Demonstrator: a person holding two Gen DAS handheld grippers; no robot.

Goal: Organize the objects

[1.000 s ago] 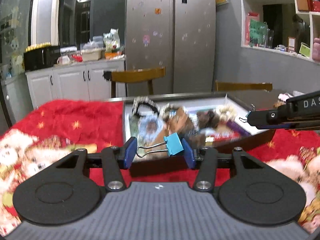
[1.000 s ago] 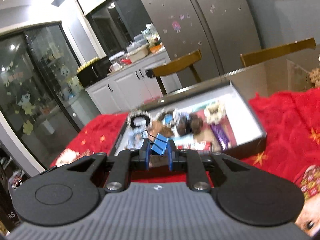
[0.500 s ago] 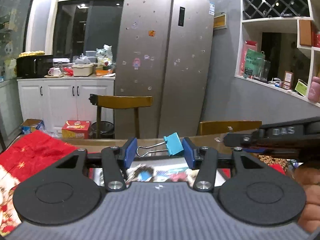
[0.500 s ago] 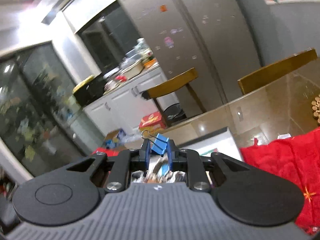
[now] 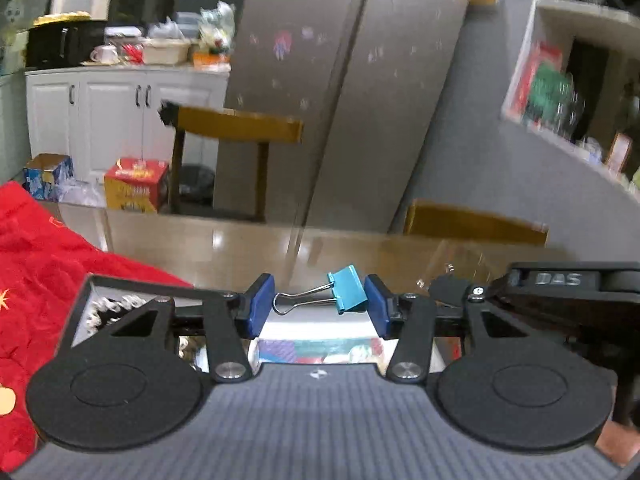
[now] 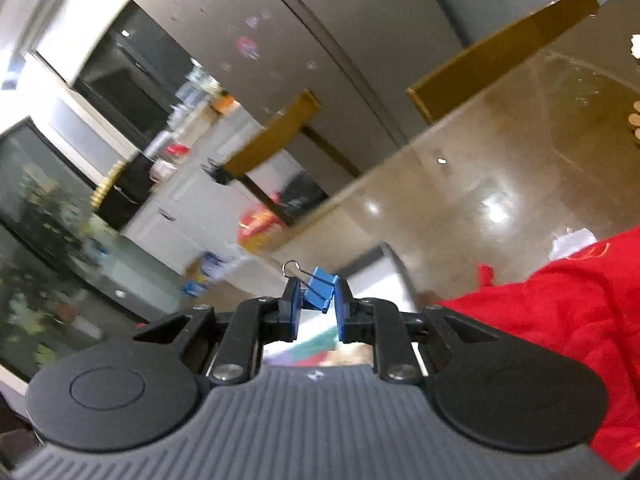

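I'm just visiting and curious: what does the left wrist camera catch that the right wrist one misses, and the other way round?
Only the left wrist view shows the left gripper clamping a teal binder clip, the wall shelves, and the right gripper's body beside it. Only the right wrist view shows the right gripper shut on a blue binder clip. Both show the fridge, wooden chairs, the glossy table and the red cloth.

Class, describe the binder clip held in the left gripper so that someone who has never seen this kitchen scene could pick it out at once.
Start at the tall silver fridge and drop down to the glossy brown table in front of it. Just above the table, the left gripper holds a teal binder clip sideways between its blue pads, wire handles pointing left. The right gripper holds a darker blue binder clip.
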